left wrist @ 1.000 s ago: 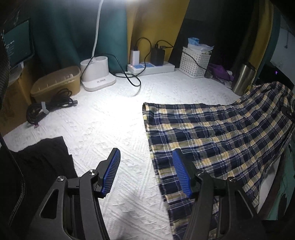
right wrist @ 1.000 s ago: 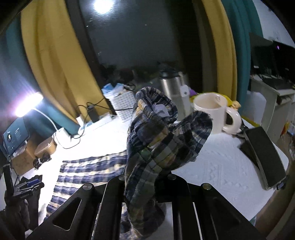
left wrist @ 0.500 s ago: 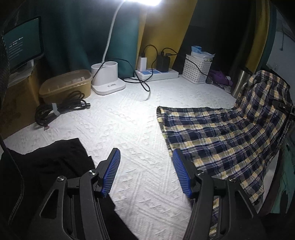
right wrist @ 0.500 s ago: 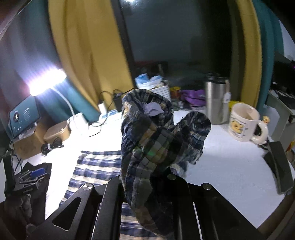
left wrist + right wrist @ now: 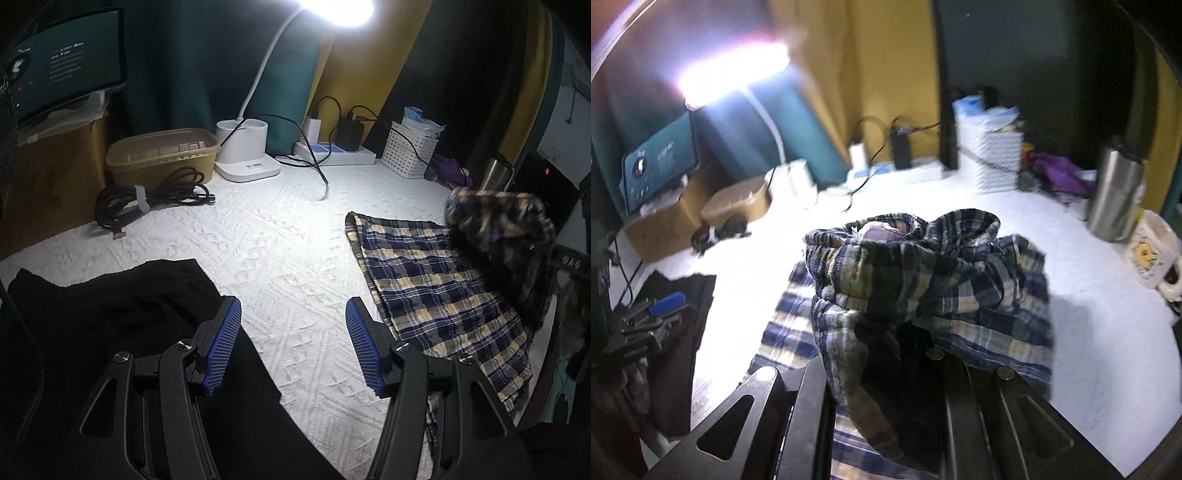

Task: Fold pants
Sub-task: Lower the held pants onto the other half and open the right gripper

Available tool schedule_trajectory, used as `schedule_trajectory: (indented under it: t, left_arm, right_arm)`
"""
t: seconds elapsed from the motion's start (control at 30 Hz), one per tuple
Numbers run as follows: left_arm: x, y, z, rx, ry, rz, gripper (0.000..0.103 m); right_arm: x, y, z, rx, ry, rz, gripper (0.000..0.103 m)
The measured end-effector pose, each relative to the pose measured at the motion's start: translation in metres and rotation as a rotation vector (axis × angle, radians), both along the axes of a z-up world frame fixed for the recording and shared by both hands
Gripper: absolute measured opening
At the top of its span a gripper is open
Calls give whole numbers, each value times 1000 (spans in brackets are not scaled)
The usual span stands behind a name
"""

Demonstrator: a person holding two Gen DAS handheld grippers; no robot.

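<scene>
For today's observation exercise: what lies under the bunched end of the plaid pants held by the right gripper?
Under the bunched end, the rest of the plaid pants lies flat on the white tablecloth. The right gripper pinches it; the fabric hides the fingertips.

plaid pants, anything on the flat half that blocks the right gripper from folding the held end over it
Nothing visible does. The right gripper is shut on the bunched end of the plaid pants, and the flat half is bare. The black cloth and the open left gripper sit apart from it, off to the side.

place: home desk corner | evidence: desk lamp point(image 5: 245, 155), power strip point(image 5: 334, 155), mug point(image 5: 1154, 254), curtains point(image 5: 221, 62)
</scene>
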State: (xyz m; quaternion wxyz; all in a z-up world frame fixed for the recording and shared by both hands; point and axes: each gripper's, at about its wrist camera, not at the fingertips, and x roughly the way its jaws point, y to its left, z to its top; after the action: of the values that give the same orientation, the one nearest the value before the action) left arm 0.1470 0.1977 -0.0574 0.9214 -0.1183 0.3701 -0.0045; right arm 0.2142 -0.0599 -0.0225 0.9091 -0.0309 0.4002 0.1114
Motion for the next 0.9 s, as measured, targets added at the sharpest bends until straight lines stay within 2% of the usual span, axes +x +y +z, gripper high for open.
schedule_trajectory:
  t: [0.2,0.63,0.67,0.73,0.77,0.8,0.9]
  left_arm:
    - [-6,8,-1,-14,-3,2,59]
    - [-20,17,-1,-13,4,39,59]
    - [-20,16,-1,-12,5,40,59]
    - [-21,14,1,-7,7,41,59]
    - [-22,13,2,-4,7,41,59]
    - [-22,12,3,-1,7,41,59]
    - [-23,7,6,14,10,44,59]
  right_arm:
    - [-2,43,-33,-62,84,73,11]
    - [-11,79,-58,-161,124,149,14]
    - [-12,78,-59,-161,123,150,20]
    - [-15,78,-60,-156,124,160,42]
    - [-16,78,-60,-149,126,167,73]
    - [-18,77,-59,-136,121,178,90]
    - [-26,78,-56,-118,106,214,91]
